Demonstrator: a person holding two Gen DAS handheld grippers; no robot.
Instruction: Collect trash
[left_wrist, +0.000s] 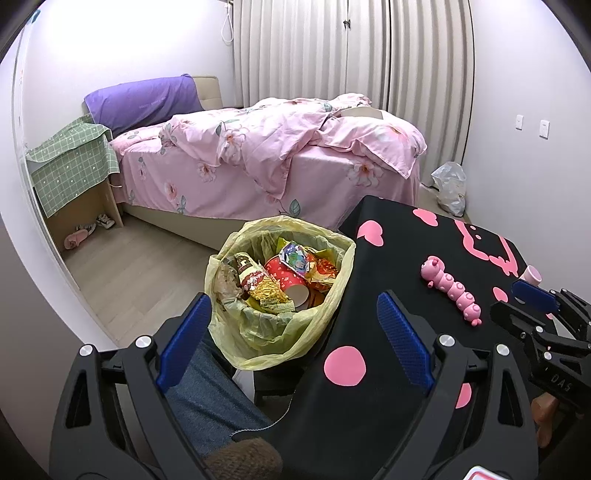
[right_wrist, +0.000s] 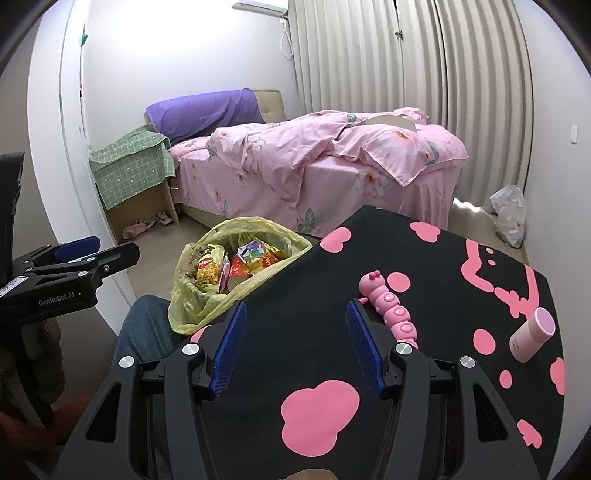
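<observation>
— Trash (left_wrist: 284, 275)?
— Piled in the yellow-lined bin (left_wrist: 332, 291), on the floor just beside the bench (left_wrist: 399, 258), at its left edge. Red paper cup (left_wrist: 291, 282) on top, among foil wrappers and a printed carton.
— Left tool (left_wrist: 295, 321)?
— Fingers wide apart, nothing between them. Held above the near rim of the bin and the bench corner, angled down. Seen at the left edge of the right wrist view too (right_wrist: 92, 254).
— Right tool (right_wrist: 295, 343)?
— Also apart, empty. Hanging over the black cloth with pink blotches, no contact visible. Right finger (right_wrist: 364, 349) close to the caterpillar toy (right_wrist: 391, 314), overlapping its lower end in view; touching or not, cannot tell.
— Anything else on the bench?
— Pink bottle (right_wrist: 532, 334) lying on its side near the right edge, well apart from the toy.
— Beyond?
— Bed (left_wrist: 258, 155) with rumpled pink floral bedding, purple pillow (left_wrist: 144, 98), green checked cloth (left_wrist: 70, 158) over a small stand, clear plastic bag (left_wrist: 450, 186) on the floor by the wall.
— Person?
— Only a denim-clad leg (left_wrist: 210, 398) below the left tool.
</observation>
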